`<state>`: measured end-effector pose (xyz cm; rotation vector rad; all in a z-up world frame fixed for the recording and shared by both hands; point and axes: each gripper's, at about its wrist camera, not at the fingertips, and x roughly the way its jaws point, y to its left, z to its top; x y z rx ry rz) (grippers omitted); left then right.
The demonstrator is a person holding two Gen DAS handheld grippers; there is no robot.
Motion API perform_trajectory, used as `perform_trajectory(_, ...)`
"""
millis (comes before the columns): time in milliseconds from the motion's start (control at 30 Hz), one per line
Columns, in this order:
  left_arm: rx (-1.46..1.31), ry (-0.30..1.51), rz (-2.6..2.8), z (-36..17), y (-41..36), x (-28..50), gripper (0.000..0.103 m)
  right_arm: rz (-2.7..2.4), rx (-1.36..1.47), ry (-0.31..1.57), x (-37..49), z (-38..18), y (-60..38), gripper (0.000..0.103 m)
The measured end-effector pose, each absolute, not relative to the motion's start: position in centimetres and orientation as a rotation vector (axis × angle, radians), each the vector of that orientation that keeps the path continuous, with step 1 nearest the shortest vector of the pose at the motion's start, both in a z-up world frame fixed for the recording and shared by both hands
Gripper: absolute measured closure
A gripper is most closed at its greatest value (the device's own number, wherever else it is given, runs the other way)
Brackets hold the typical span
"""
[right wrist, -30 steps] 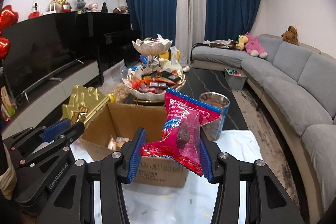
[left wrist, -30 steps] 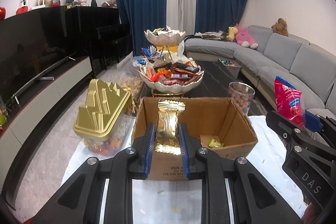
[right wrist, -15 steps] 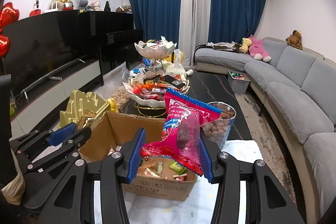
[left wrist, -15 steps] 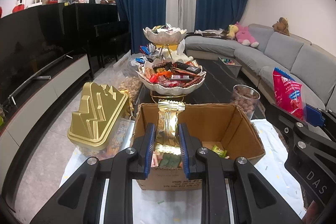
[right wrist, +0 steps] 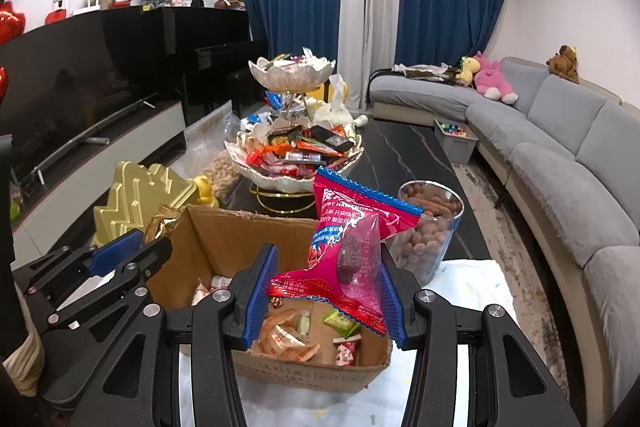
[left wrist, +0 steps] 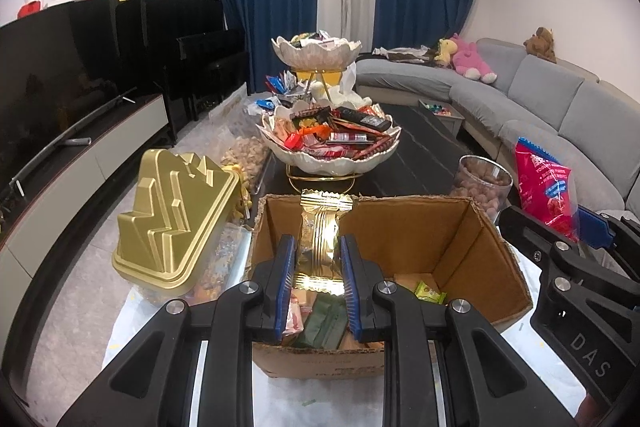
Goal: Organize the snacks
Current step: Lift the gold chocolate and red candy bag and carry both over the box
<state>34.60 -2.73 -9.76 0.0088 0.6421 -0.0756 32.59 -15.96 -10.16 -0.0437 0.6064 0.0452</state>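
My left gripper (left wrist: 316, 251) is shut on a gold foil snack packet (left wrist: 322, 227), held upright over the near edge of an open cardboard box (left wrist: 484, 247). My right gripper (right wrist: 324, 267) is shut on a red hawthorn snack bag (right wrist: 352, 223), held above the same box (right wrist: 224, 231). Several small wrapped snacks (right wrist: 296, 343) lie on the box floor. The right gripper with its red bag (left wrist: 544, 187) shows at the right of the left wrist view. The left gripper (right wrist: 120, 259) shows at the left of the right wrist view.
A gold-lidded clear container (left wrist: 172, 219) stands left of the box. A glass jar of nuts (right wrist: 428, 231) stands at its right. A two-tier snack bowl stand (left wrist: 328, 143) sits behind on the dark table. A grey sofa (right wrist: 560, 163) runs along the right.
Both grippers have risen and moved forward over the box, so its inside and the snacks in it now show. Both grips are unchanged.
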Motion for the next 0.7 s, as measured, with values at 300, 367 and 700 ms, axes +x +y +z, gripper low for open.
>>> perform_trajectory(300,0.008,0.677,-0.081,-11.3,-2.8,36.2,0.079,0.037,-0.041,0.659,34.4,-11.9,-15.7,0.054)
perform_trajectory(367,0.009,0.683,-0.082,-11.5,-2.8,36.5,0.079,0.037,-0.041,0.672,34.6,-12.4,-15.7,0.054)
perform_trajectory(700,0.013,0.73,-0.105,-12.9,-3.2,37.4,0.079,0.041,-0.045,0.728,35.8,-13.9,-15.5,0.054)
